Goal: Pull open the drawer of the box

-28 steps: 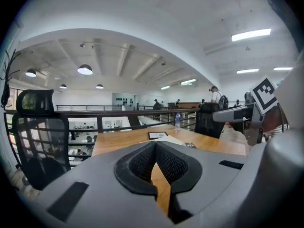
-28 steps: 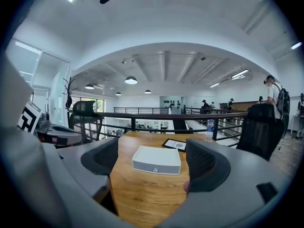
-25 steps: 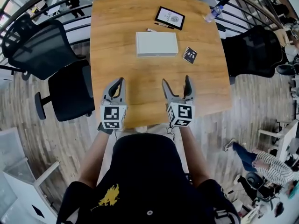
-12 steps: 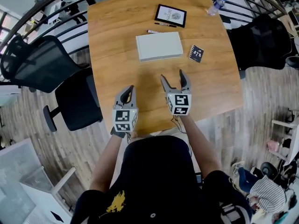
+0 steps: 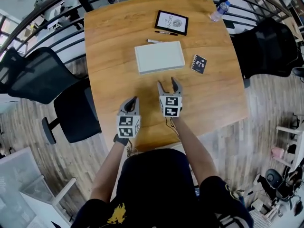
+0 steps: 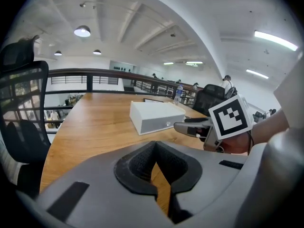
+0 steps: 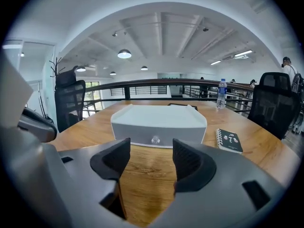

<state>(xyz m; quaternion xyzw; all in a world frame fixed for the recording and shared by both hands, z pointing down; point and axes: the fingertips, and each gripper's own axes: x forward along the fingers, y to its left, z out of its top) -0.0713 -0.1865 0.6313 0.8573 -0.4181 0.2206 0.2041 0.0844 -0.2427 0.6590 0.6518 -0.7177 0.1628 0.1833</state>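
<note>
Now the box (image 7: 159, 120) lies broadside straight ahead of the right gripper (image 7: 151, 152), its knob (image 7: 155, 139) centred beyond the closing, empty jaws; the left gripper (image 6: 159, 170), jaws together, is farther

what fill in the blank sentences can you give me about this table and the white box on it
The white box lies on a ____ table.
The box's drawer is ____, and nothing touches its knob.
In the head view, the notebook lies to the box's ____.
The left tool has its jaws ____.
Missing words: wooden, closed, right, shut.
</note>
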